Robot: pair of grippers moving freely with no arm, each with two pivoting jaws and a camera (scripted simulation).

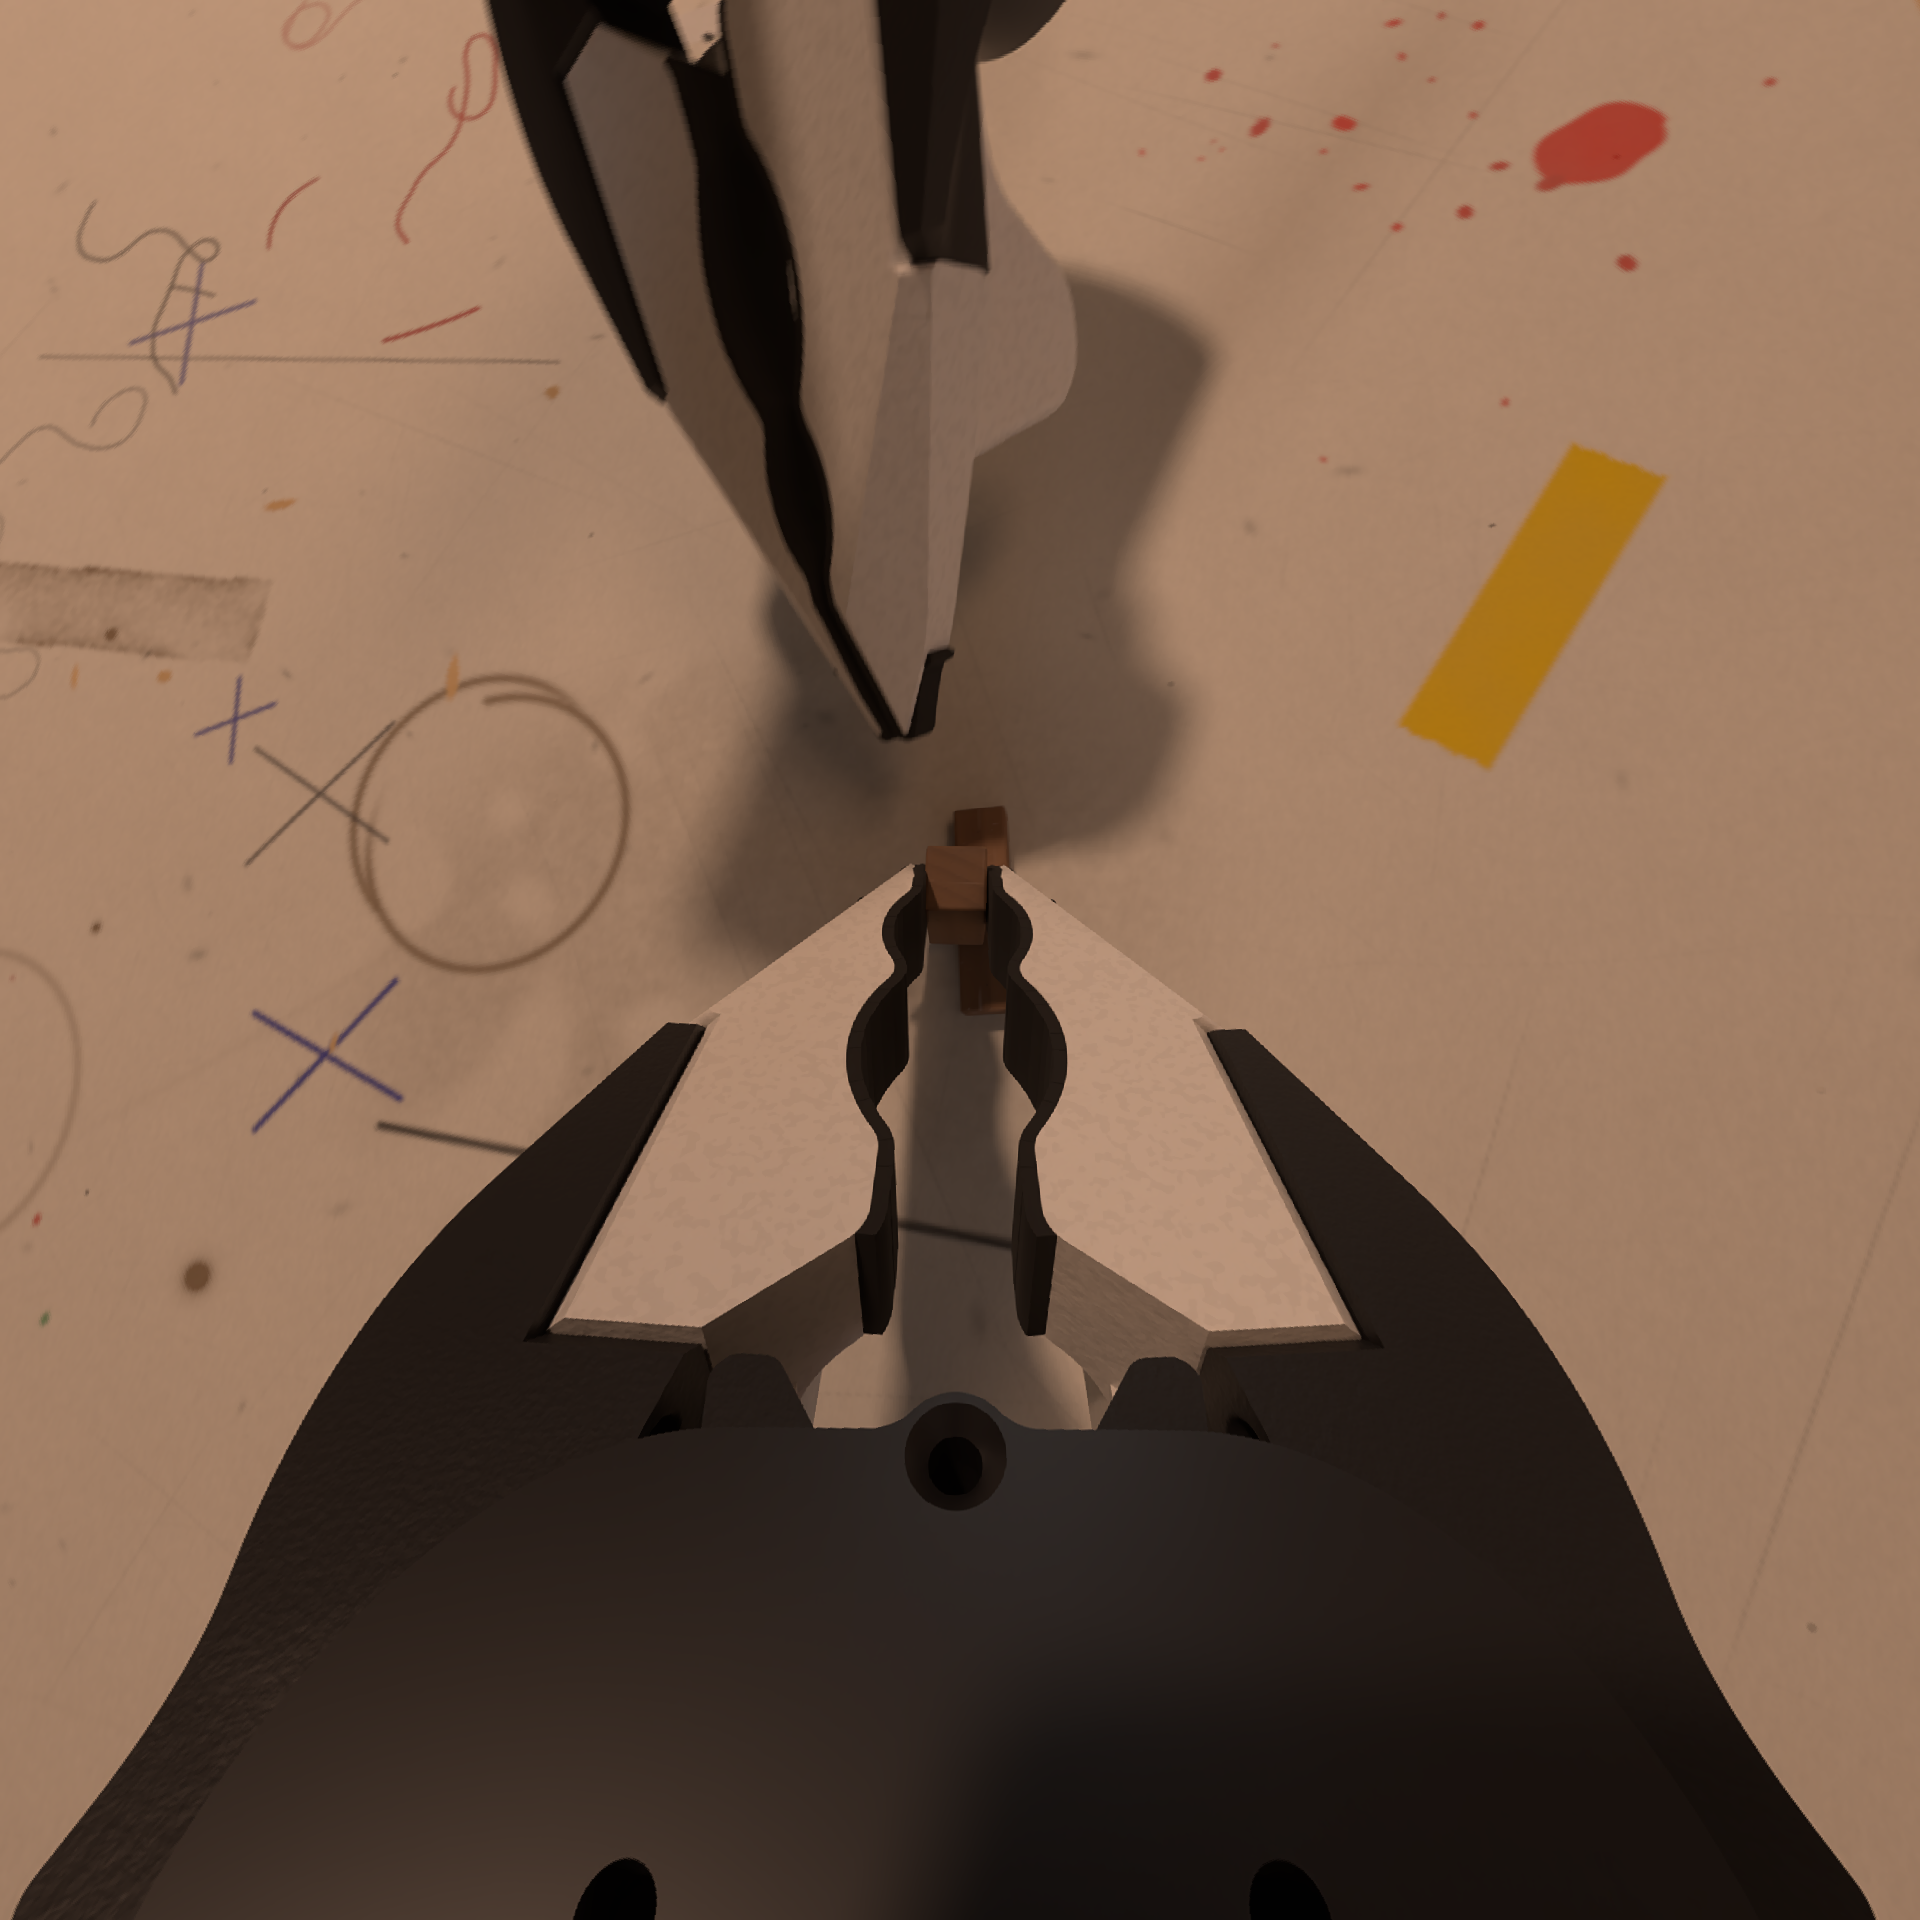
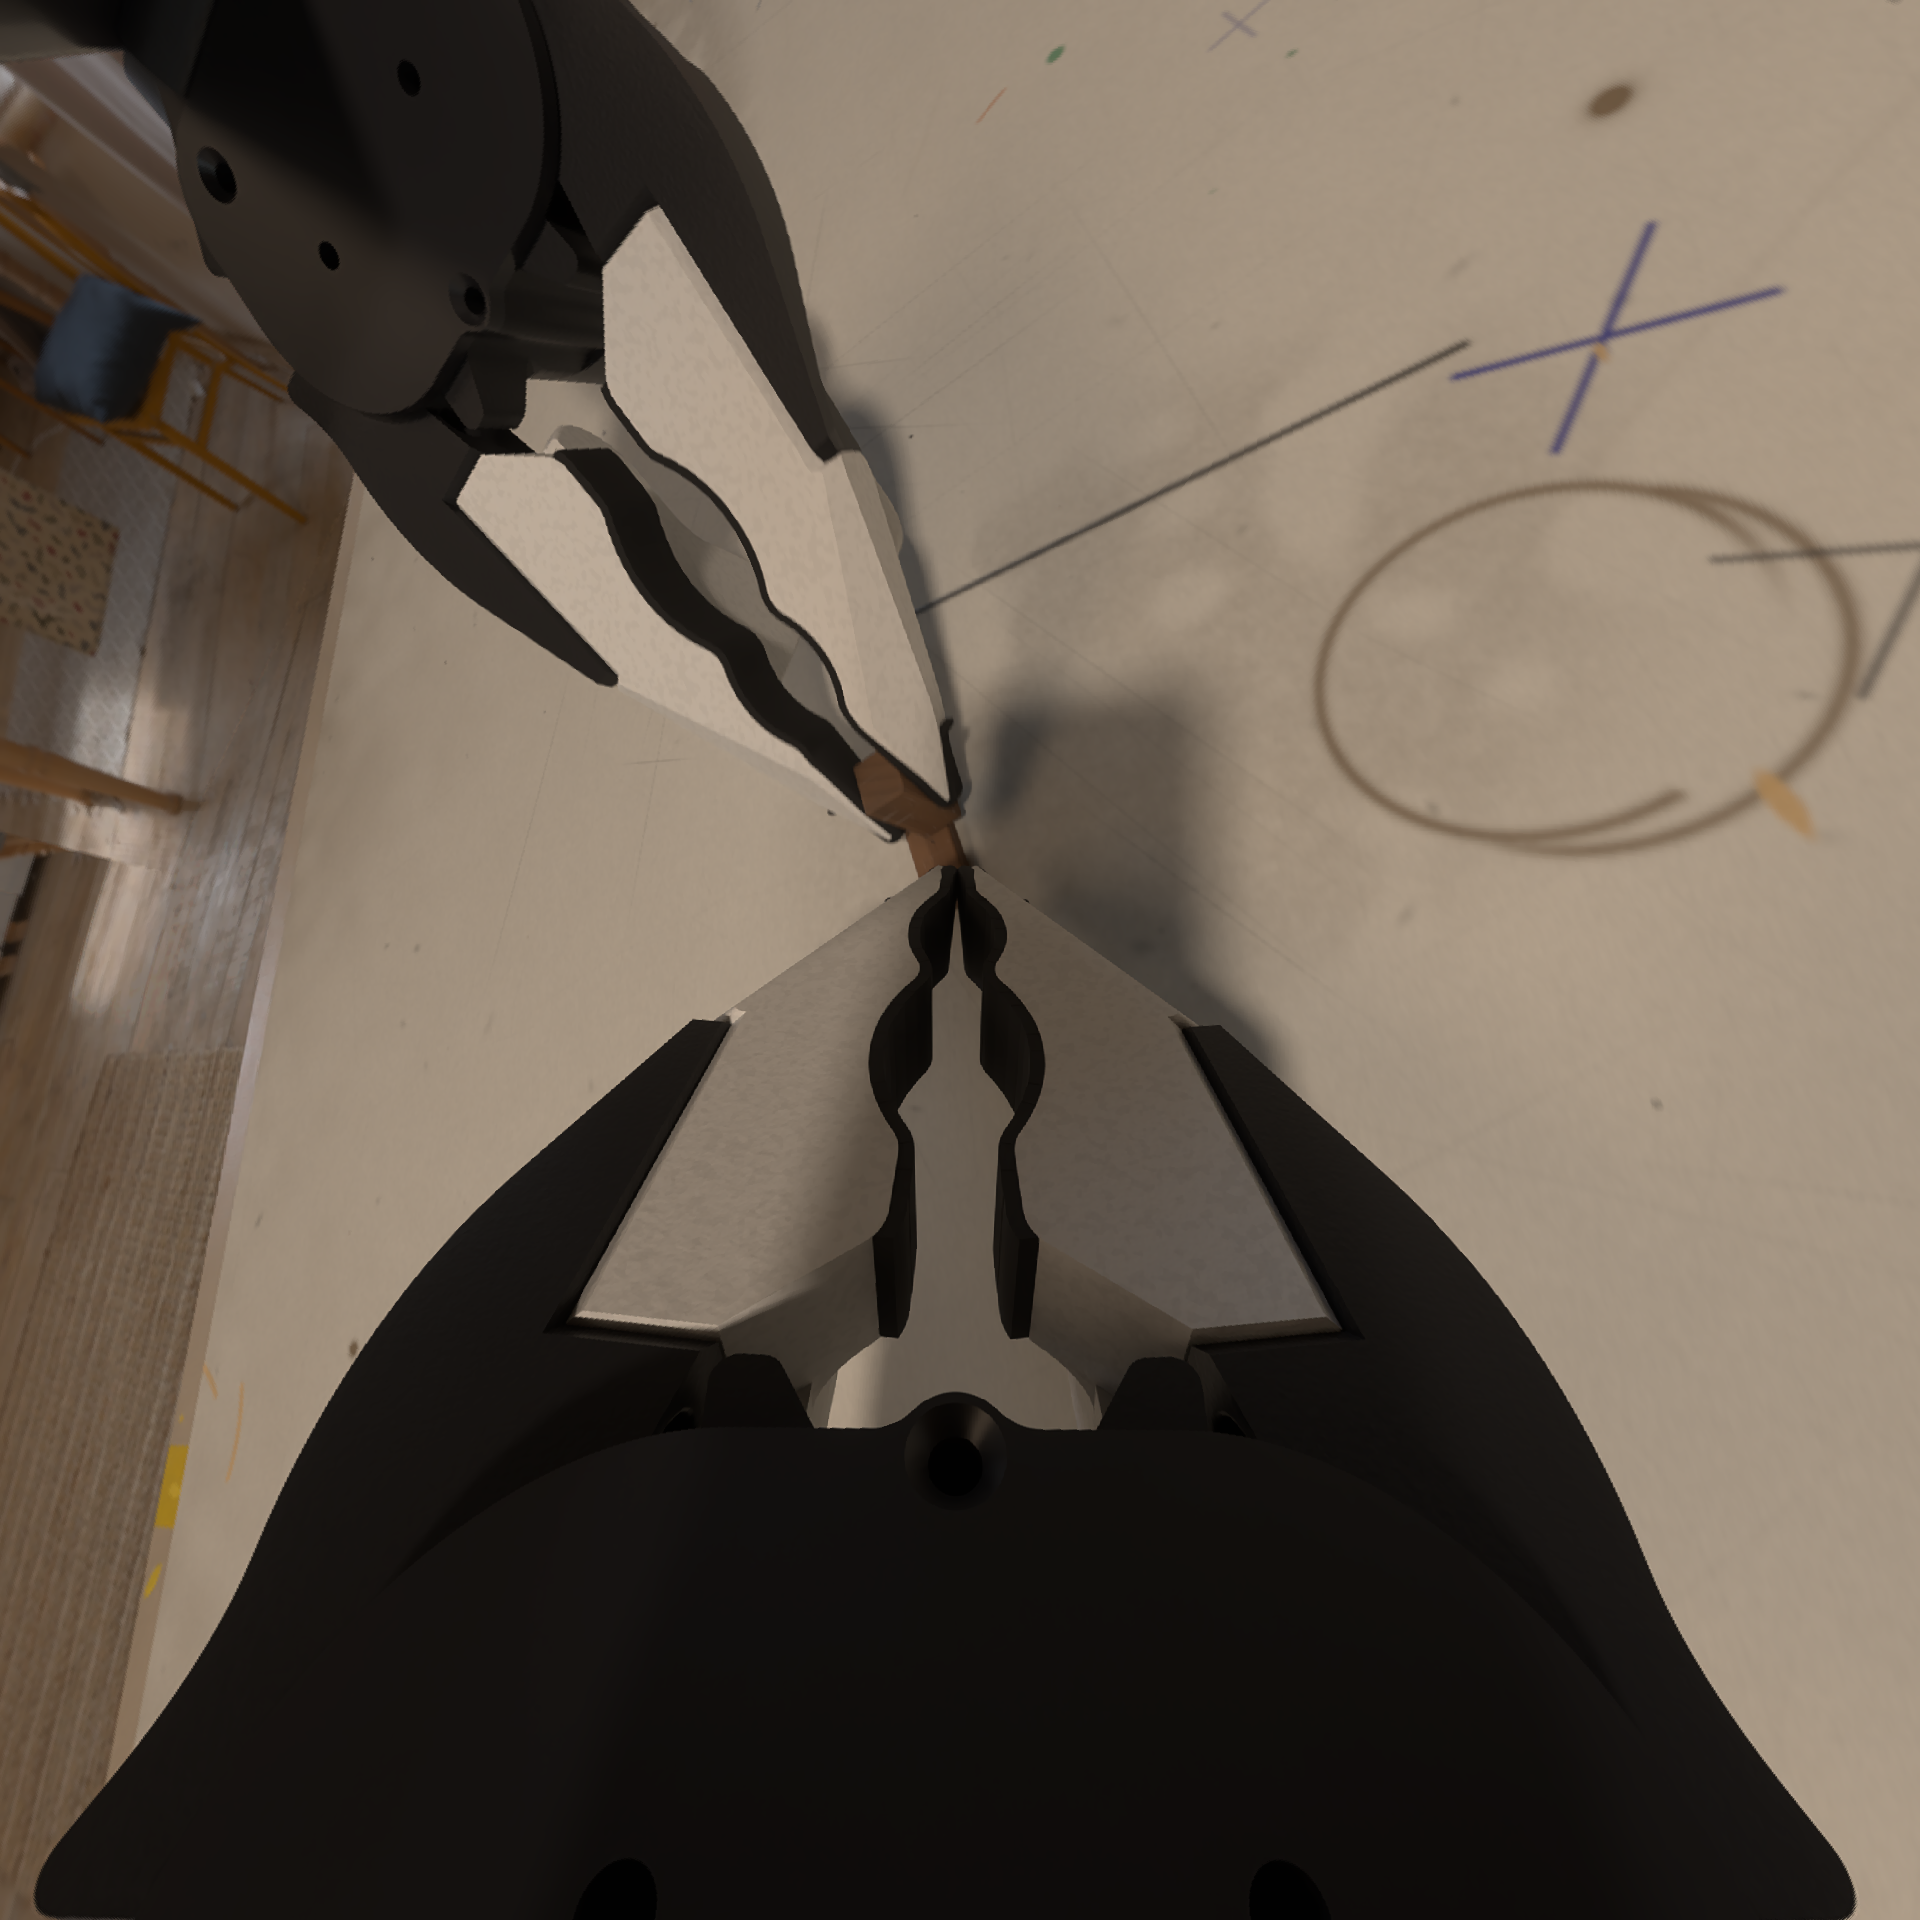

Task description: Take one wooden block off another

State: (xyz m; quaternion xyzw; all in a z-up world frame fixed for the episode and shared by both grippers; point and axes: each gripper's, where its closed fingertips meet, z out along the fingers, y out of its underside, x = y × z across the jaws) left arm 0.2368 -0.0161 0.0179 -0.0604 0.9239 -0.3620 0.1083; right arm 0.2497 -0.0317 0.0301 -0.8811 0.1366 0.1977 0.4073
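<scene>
Wooden blocks sit mid-counter [image 1: 1247, 935]: left claw [image 1: 956, 883] pinches the light block [image 1: 954, 878] over the dark block [image 1: 982, 831]. Right claw [image 2: 954, 883], pressed together empty, hangs just beyond. Right view alone shows a chair [image 2: 114, 353]; yellow tape [image 1: 1532, 608] lies rightward.

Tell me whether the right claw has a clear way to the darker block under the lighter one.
Probably yes: the right claw, shut, hangs just beyond the darker block, whose far end sticks out bare. The left claw grips only the lighter block.
</scene>
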